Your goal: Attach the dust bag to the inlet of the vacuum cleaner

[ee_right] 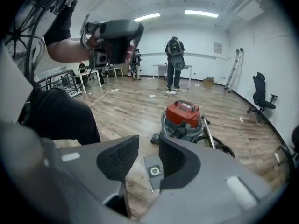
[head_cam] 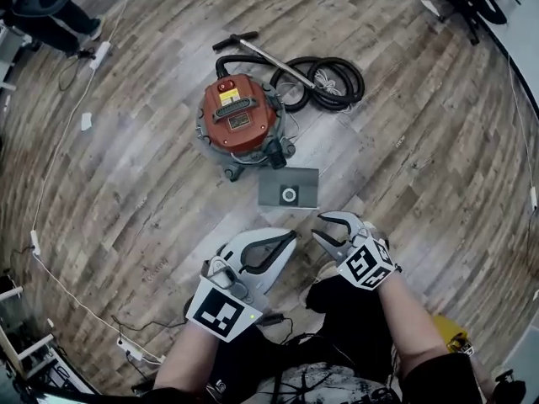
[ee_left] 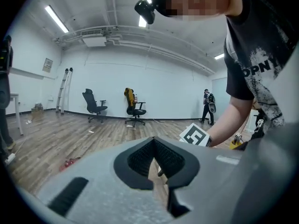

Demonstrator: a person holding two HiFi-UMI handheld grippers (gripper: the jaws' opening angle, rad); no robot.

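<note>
Left tongs (head_cam: 289, 237), clenched and empty, and right tongs (head_cam: 321, 228), released, hang low over the floor (head_cam: 126, 183); the right aims at the bag (head_cam: 289, 188), lying flat just beside the vacuum (head_cam: 240, 116), probably to pick it

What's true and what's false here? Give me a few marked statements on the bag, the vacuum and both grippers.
1. The dust bag lies flat on the floor near the vacuum cleaner. True.
2. The right gripper holds the dust bag. False: its jaws stand apart, empty.
3. The left gripper has its jaws together, empty. True.
4. The hose is stretched out straight. False: it lies coiled beside the vacuum cleaner.
</note>
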